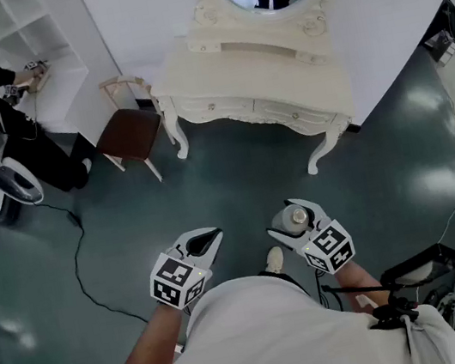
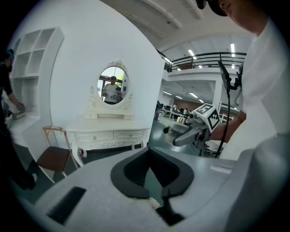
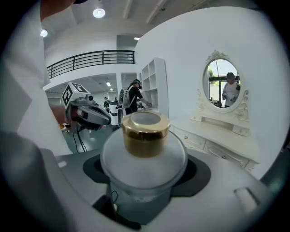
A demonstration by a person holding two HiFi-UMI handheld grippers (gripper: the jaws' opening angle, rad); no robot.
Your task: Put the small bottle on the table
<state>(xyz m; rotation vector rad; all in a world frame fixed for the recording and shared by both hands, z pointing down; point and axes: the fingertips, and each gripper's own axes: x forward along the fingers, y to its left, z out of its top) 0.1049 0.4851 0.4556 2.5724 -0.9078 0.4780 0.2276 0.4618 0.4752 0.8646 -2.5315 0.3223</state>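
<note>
right gripper jaws pinch the small bottle, gold cap up; faint print near its base is unreadable. left gripper empty, jaws seemingly pressed together.

The small bottle has a frosted, translucent body and a glossy, gold metallic cap. The right claw looks like matt grey plastic, black-lined. The worktop is cream-painted, and the floor is dark and glossy.

Head view steeply down; both gripper views face dressing table.
</note>
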